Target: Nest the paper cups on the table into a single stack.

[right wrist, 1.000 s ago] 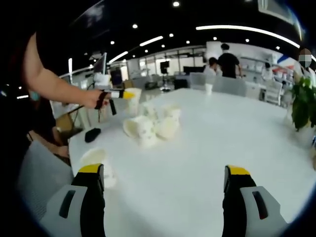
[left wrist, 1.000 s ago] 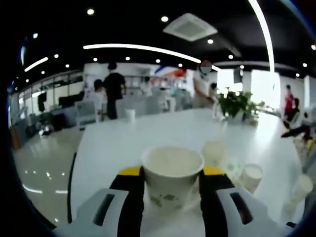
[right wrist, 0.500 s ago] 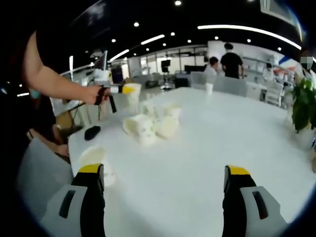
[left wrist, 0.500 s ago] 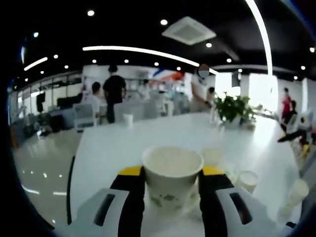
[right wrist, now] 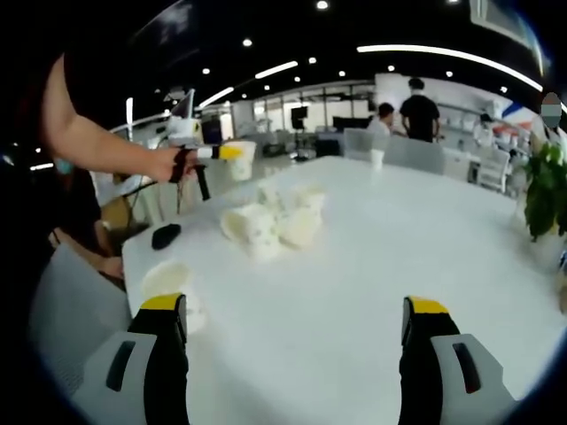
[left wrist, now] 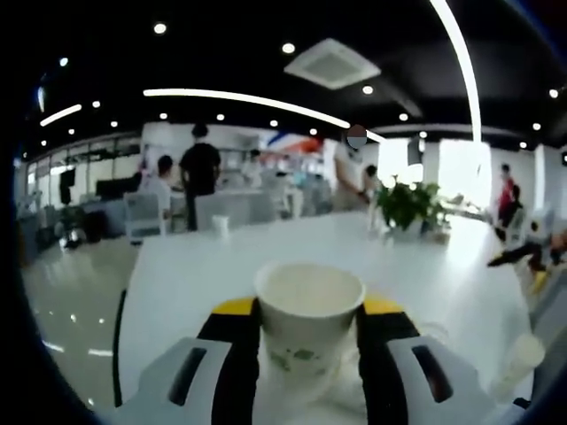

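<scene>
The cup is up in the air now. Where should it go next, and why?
Probably down toward the pile of cups, to slip it into an upright one. The left gripper is shut on one cup, held upright above the table, while the right gripper is open and holds nothing. More loose cups are waiting, so stacking can start there.

Left gripper (left wrist: 307, 312): yellow-tipped black jaws clamped on both sides of a cup.
Held cup: white paper cup with green print (left wrist: 307, 314), upright, mouth open.
Surface: white table (left wrist: 186, 274).
Far end: green potted plant (left wrist: 406, 205); small white cup (left wrist: 220, 226).
</scene>
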A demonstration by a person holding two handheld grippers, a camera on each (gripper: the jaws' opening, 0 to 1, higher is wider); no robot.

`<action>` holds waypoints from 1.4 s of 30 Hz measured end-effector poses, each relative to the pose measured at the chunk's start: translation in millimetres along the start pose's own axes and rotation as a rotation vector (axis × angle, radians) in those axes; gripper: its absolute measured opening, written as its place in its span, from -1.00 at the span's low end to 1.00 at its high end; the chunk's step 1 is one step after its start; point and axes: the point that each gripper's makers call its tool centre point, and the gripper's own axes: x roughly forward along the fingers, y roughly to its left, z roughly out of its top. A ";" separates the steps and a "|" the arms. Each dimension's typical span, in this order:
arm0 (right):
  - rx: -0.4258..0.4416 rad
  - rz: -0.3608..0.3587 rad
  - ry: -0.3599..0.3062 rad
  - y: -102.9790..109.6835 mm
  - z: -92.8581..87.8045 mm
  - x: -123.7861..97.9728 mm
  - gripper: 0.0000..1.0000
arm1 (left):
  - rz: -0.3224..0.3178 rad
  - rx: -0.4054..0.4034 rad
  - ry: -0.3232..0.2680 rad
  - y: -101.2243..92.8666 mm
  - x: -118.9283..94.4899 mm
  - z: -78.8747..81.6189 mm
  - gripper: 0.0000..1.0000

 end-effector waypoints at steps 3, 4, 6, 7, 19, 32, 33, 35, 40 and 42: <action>-0.002 0.000 -0.002 0.1 1.3 -0.3 1.00 | -0.009 0.000 -0.007 -3.6 -0.3 3.4 -0.18; -0.004 0.000 -0.004 0.0 1.8 -0.4 1.00 | -0.011 -0.003 -0.011 -4.8 -0.3 4.9 -0.18; -0.006 0.000 -0.004 0.3 3.2 -0.6 1.00 | -0.015 0.002 -0.017 -9.1 -0.1 9.7 -0.18; -0.006 0.001 -0.005 0.3 3.9 -0.7 1.00 | -0.019 0.002 -0.023 -11.4 0.0 12.6 -0.18; -0.016 0.007 -0.018 2.0 8.6 -1.9 0.99 | -0.070 0.000 -0.064 -40.0 -0.1 37.3 -0.18; -0.027 0.009 -0.033 3.4 13.1 -5.6 0.99 | -0.126 0.024 -0.099 -66.7 0.3 62.6 -0.18; -0.028 0.009 -0.033 3.6 13.7 -5.9 0.99 | -0.129 0.025 -0.099 -67.6 0.4 63.3 -0.18; -0.030 0.011 -0.035 4.2 14.5 -6.6 0.99 | -0.137 0.025 -0.102 -72.1 0.1 65.8 -0.18; -0.040 0.016 -0.033 4.2 14.7 -6.8 0.99 | -0.156 0.028 -0.106 -83.0 -0.3 71.3 -0.17; -0.043 0.014 -0.033 3.6 15.3 -7.1 0.99 | -0.164 0.029 -0.113 -87.3 -1.0 74.6 -0.17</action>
